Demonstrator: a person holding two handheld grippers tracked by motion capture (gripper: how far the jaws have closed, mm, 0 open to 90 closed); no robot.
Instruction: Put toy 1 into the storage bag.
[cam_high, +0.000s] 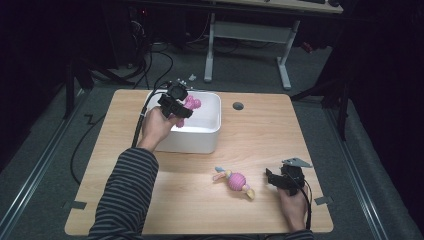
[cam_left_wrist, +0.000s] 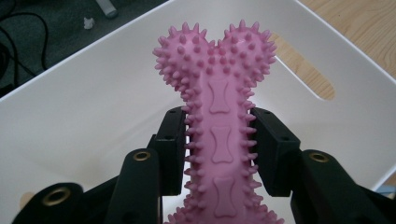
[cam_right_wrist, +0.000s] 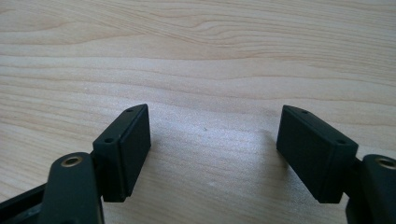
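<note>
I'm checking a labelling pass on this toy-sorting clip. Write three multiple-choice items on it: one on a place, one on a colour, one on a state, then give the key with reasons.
1. Where is the left gripper?
A. over the white bin
B. on the floor
C. at the table's near right corner

2. What colour is the spiky bone toy?
A. green
B. pink
C. white

3. How do the right gripper's jaws stand?
A. shut on the ball toy
B. shut on nothing
C. open over bare table

Key: 1 A, the high view shows it above the bin's rim. 2 B, the left gripper view shows a pink bone clamped between the pads. 3 C, the right gripper view shows the pads wide apart with only wood between them; the ball toy lies apart.
</note>
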